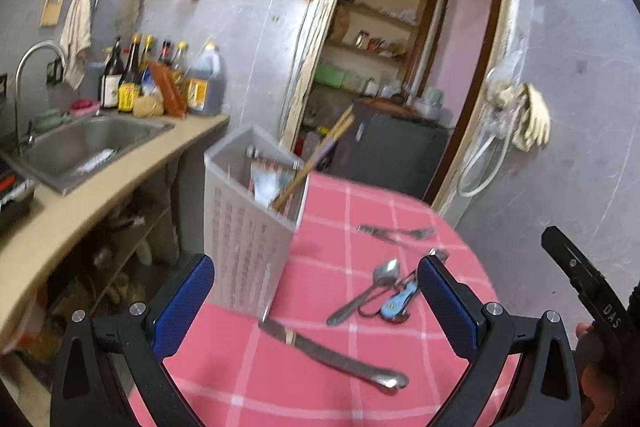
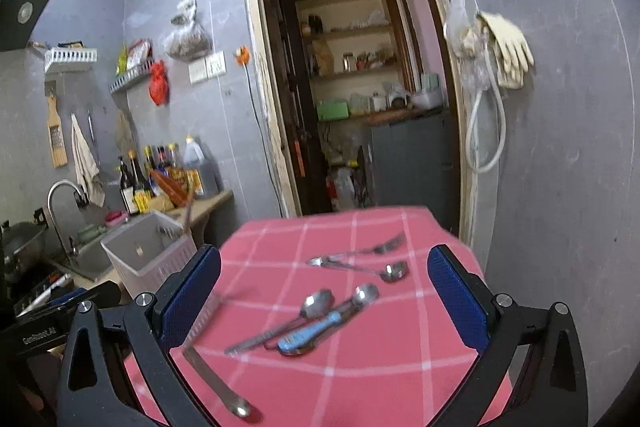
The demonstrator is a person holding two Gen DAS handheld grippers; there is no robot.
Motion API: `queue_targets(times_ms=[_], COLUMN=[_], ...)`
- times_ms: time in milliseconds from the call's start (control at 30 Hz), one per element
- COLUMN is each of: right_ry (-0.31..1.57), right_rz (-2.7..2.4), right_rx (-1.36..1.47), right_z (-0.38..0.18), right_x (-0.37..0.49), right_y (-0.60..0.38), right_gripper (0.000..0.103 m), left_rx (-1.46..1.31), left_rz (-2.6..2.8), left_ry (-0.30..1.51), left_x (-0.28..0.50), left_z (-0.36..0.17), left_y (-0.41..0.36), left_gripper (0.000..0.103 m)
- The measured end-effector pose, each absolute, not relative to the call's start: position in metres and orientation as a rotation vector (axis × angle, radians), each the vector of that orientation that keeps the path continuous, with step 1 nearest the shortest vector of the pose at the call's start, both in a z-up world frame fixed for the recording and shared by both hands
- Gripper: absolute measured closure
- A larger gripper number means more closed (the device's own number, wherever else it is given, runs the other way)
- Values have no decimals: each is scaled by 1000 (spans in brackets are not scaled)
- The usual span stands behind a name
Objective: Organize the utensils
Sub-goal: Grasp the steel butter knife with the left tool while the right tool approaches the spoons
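Both grippers hang empty over the table (image 1: 320,367). The left gripper (image 1: 316,303) and right gripper (image 2: 324,291) each stand with jaws spread wide, nothing between them. The holder (image 1: 248,227) stands at the table's far left edge, chopsticks (image 1: 316,159) already in it. A knife (image 1: 332,355) lies near; spoons (image 1: 372,291) and a fork (image 1: 400,233) lie crossed further right. Risk: the overlapped handles could make one pinch lift two pieces, and a nudge might tip the holder off its edge.
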State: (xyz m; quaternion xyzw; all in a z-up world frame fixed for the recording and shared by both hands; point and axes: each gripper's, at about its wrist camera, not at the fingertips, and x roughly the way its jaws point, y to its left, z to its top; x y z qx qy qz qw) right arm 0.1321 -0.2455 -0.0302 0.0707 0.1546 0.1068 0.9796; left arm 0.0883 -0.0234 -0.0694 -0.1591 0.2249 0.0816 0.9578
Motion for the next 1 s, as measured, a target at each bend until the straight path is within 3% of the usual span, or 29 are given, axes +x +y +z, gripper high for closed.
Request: queue_targets(times_ms=[367,567,733,1000], right_ry=[575,685,768,854], right_rz=[325,344,353,391], right_rx=[198,239,259,262], right_z=[-98,-127,-149,-169], right_x=[190,227,258,299], right_y=[-262,-266,-267,-263], right_gripper=[4,35,53,63], left_rx=[-455,-543,-627,-676], left_rz=[170,150,158,258], left_ry=[695,798,867,923], left_x=[118,135,147,163], left_z=[-127,-151,-166,-174], left_y=[-35,-40,-41,-45], left_gripper=[2,18,29,39])
